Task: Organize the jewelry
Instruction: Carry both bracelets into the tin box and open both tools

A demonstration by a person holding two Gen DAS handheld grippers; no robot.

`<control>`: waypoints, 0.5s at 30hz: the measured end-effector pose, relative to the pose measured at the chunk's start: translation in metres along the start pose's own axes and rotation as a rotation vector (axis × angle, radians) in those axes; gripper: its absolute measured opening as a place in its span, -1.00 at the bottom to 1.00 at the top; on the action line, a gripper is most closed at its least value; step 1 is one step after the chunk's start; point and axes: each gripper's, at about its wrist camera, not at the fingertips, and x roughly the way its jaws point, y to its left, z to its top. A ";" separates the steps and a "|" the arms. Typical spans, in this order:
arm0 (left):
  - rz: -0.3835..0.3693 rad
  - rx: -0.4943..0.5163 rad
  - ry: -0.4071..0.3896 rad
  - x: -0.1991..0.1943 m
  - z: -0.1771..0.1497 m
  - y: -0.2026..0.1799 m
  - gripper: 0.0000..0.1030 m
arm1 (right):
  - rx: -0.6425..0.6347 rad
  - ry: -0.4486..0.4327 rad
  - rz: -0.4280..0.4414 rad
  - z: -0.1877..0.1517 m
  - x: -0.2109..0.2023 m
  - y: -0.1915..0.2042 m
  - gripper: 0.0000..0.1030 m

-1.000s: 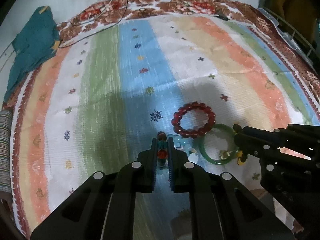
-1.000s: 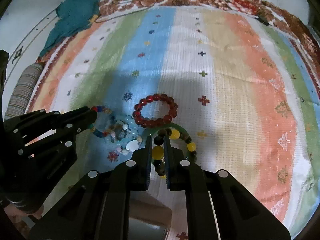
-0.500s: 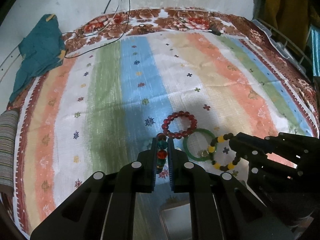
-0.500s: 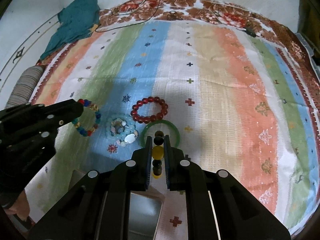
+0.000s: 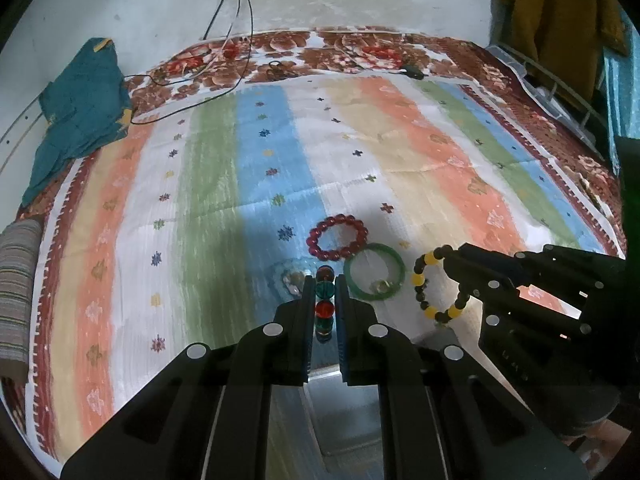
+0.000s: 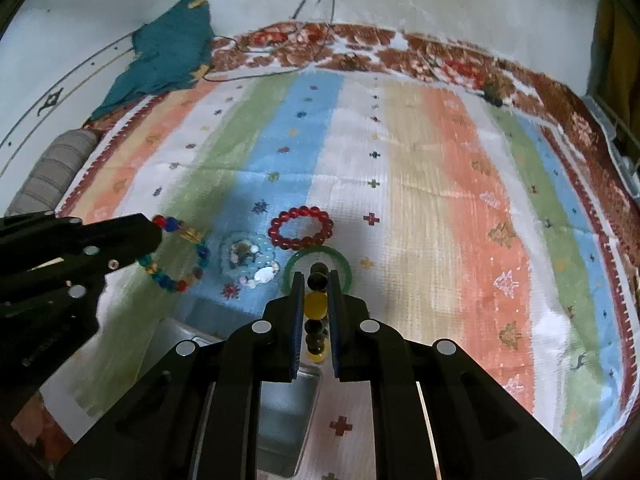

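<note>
Your left gripper's fingers point(image 5: 308, 304) hide most of the multicoloured bead bracelet point(image 5: 324, 304), leaving you a single column of beads between the pads. On the right wrist view, your fingers point(image 6: 298, 304) cover the near arc of the green bangle point(image 6: 294, 266), and the metal box point(image 6: 288, 412) below is mostly masked by the gripper body. The pale beaded piece point(image 6: 246, 256) is too blurred for you to tell its make-up.

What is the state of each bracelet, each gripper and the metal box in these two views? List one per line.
Left gripper: shut on the multicoloured bracelet, lifted.
Right gripper: shut on the yellow and dark bracelet, lifted.
Red bracelet: lying flat on the cloth.
Green bangle: lying flat, beside the red bracelet.
Pale blue bracelet: lying on the cloth.
Metal box: open, mostly hidden.
</note>
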 end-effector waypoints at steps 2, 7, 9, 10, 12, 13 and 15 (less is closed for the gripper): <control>-0.008 0.000 -0.001 -0.005 -0.003 -0.002 -0.82 | -0.009 -0.016 0.000 -0.003 -0.007 0.003 -0.76; -0.022 0.001 -0.016 -0.020 -0.012 -0.006 -0.82 | -0.012 -0.037 0.004 -0.012 -0.019 0.006 -0.76; -0.025 0.004 -0.022 -0.026 -0.016 -0.008 -0.82 | -0.015 -0.049 0.012 -0.015 -0.026 0.008 -0.76; -0.026 0.005 -0.024 -0.028 -0.017 -0.010 -0.82 | -0.016 -0.053 0.015 -0.016 -0.028 0.009 -0.76; -0.033 0.004 -0.030 -0.033 -0.021 -0.012 -0.82 | -0.017 -0.069 0.020 -0.019 -0.036 0.011 -0.76; -0.035 0.003 -0.033 -0.036 -0.022 -0.012 -0.82 | -0.016 -0.073 0.023 -0.021 -0.038 0.012 -0.76; -0.041 0.001 -0.039 -0.040 -0.025 -0.013 -0.82 | -0.016 -0.073 0.033 -0.024 -0.042 0.013 -0.76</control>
